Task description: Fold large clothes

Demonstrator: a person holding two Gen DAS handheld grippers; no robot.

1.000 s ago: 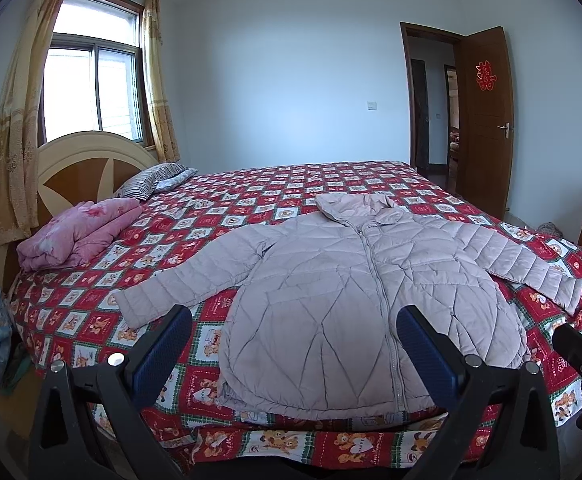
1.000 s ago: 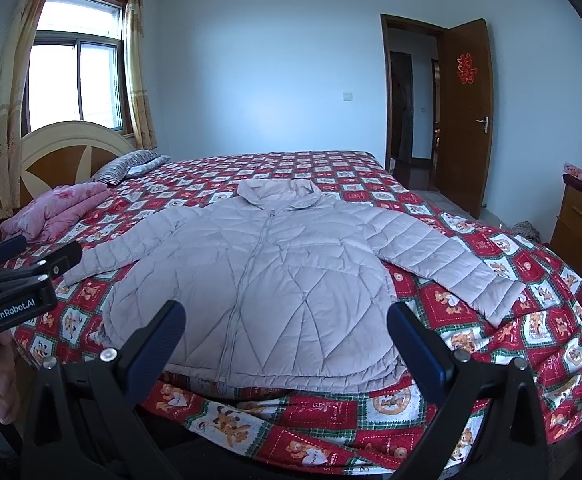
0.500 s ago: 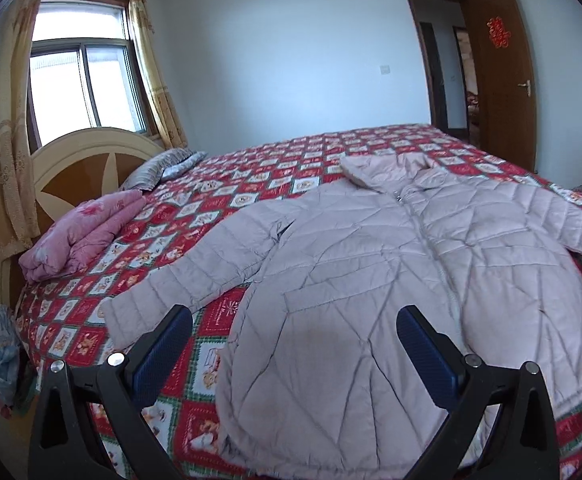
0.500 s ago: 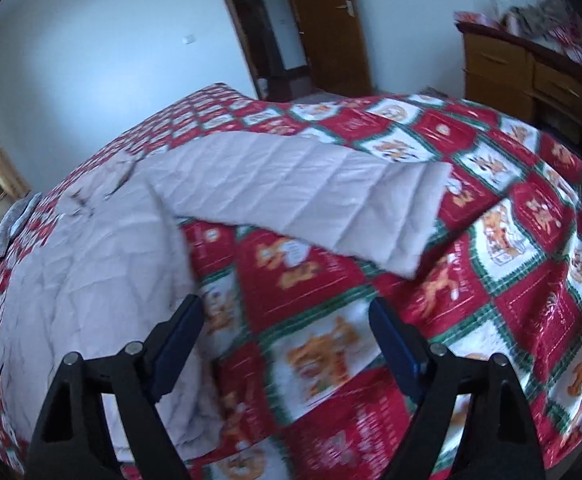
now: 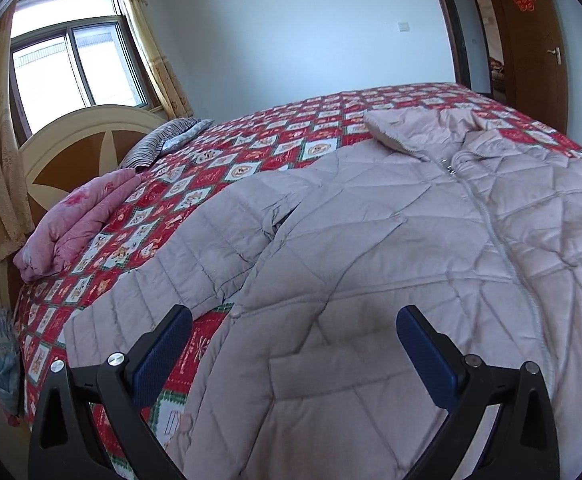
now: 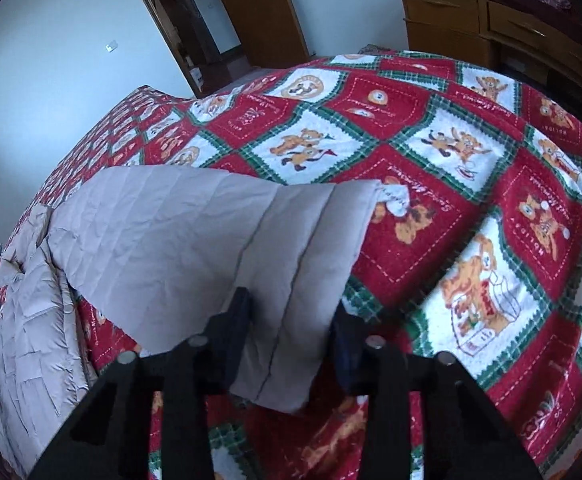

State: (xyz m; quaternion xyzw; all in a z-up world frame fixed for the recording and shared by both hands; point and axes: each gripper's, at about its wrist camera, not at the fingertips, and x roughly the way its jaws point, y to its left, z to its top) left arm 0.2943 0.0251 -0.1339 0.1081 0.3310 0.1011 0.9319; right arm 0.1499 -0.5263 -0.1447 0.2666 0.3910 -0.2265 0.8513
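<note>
Right gripper point(image 6: 291, 320) fingers just closing around jacket point(image 5: 371, 260) sleeve point(image 6: 291, 260); left gripper point(image 5: 291, 344) fingers wide apart above jacket.

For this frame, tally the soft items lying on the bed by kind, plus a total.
Quilted jacket: 1
Folded pink blanket: 1
Striped pillow: 1
Patterned bedspread: 1
Total: 4
</note>
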